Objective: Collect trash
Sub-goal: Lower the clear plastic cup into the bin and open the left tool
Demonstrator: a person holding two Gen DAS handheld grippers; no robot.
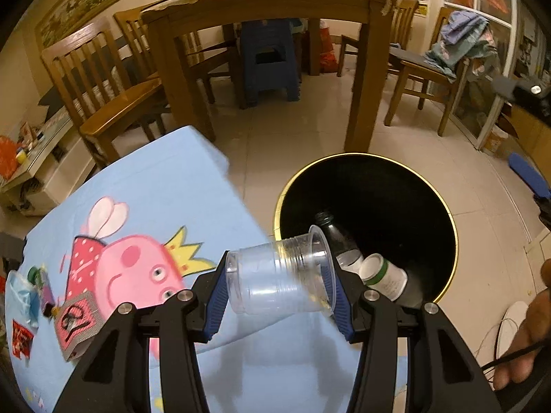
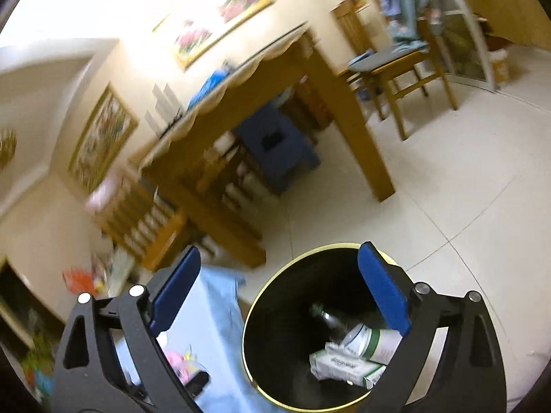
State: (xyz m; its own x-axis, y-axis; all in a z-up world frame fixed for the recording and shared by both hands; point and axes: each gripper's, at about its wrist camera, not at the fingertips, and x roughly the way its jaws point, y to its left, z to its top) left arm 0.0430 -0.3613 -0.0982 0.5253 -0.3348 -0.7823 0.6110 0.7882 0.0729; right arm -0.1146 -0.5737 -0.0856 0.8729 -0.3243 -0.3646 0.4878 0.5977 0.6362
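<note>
My left gripper [image 1: 279,297] is shut on a clear plastic cup [image 1: 275,275], held sideways between the blue pads with its mouth toward the bin. The cup hangs over the edge of the blue cartoon-print tablecloth [image 1: 155,189], just left of the black trash bin [image 1: 447,227] with a gold rim. In the bin lie a glass bottle [image 1: 339,237] and a white-and-green paper cup [image 1: 382,277]. My right gripper [image 2: 279,292] is open and holds nothing, above and in front of the bin [image 2: 246,330]. Below it are the bottle [image 2: 327,316], the paper cup [image 2: 375,340] and a crumpled white-green carton [image 2: 344,366].
On the cloth's left side lie a pink patterned box [image 1: 77,323], a blue wrapper [image 1: 20,292] and a red packet [image 1: 22,340]. A wooden dining table [image 1: 261,10], chairs [image 1: 103,89] and a blue stool [image 1: 268,65] stand behind. A person's hand [image 1: 527,327] is at the right edge.
</note>
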